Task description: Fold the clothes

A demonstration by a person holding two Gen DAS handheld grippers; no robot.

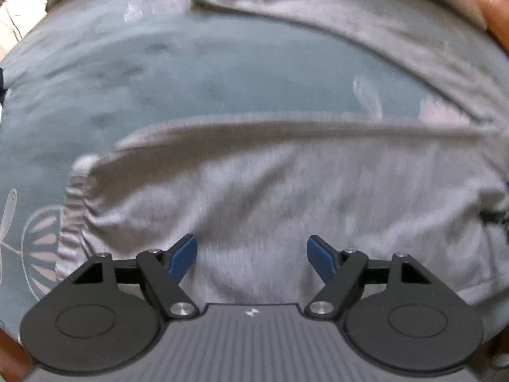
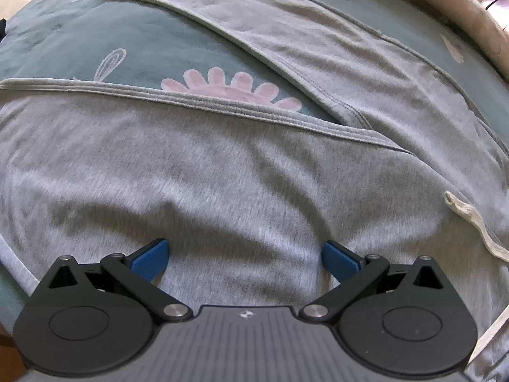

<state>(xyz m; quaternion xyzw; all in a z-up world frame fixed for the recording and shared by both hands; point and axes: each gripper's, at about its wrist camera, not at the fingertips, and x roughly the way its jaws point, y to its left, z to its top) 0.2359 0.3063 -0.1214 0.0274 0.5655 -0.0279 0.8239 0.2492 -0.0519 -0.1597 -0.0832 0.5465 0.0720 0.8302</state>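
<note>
While grey trousers [image 2: 222, 175] cover the teal floral sheet [image 2: 79, 41], each hand-held gripper [image 1: 251, 256] [image 2: 245, 259] hangs spread, empty.

Left gripper [image 1: 252, 259] pointing steeply down, jaws apart, nothing between. Right gripper [image 2: 245, 259] likewise, jaws wide.

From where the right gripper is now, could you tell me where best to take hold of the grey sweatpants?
I would probably grip the ribbed hem of the grey sweatpants, coming from above with one finger slid under its far side. It forms a thick, free edge lying flat on the green floral sheet, whereas the cloth under the open right gripper is smooth, with no fold to pinch.
</note>
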